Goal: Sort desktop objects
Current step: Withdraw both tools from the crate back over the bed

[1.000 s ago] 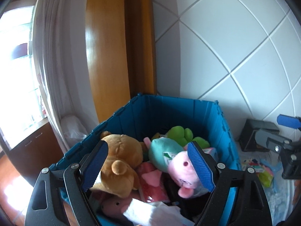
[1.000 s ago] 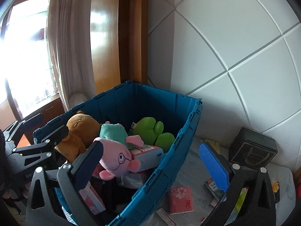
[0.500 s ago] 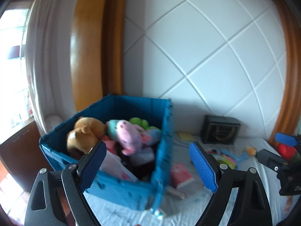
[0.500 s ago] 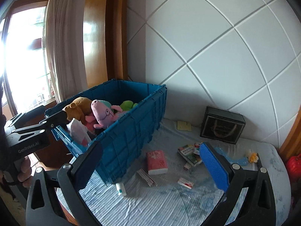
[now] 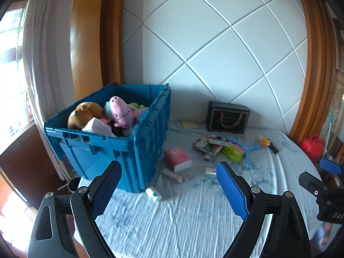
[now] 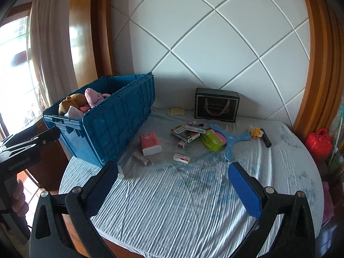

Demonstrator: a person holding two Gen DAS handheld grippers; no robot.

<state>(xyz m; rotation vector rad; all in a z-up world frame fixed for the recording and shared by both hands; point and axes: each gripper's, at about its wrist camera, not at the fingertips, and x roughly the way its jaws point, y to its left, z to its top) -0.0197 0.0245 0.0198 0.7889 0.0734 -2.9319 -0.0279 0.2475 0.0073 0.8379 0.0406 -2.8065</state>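
A blue crate (image 5: 120, 146) (image 6: 111, 126) full of plush toys stands at the table's left, with a pink pig plush (image 5: 120, 114) on top. Loose items lie to its right: a pink tissue pack (image 5: 178, 159) (image 6: 150, 143), small boxes (image 6: 188, 132), a green pouch (image 6: 210, 143), a blue boomerang (image 6: 231, 143), a small red-and-white box (image 6: 182, 158). My left gripper (image 5: 169, 190) is open and empty, held back above the near table. My right gripper (image 6: 178, 187) is open and empty too, over the front of the table.
A black gift box (image 5: 228, 118) (image 6: 216, 105) stands against the white quilted wall. A yellow pad (image 6: 177, 111) lies beside it, a flower toy and black cylinder (image 6: 265, 139) farther right. A red bag (image 6: 318, 143) sits off the table's right edge. A striped cloth (image 6: 182, 204) covers the table.
Both grippers have drawn back and away from the crate, from right over the plush toys to a wide view of the whole table. Both stayed open.
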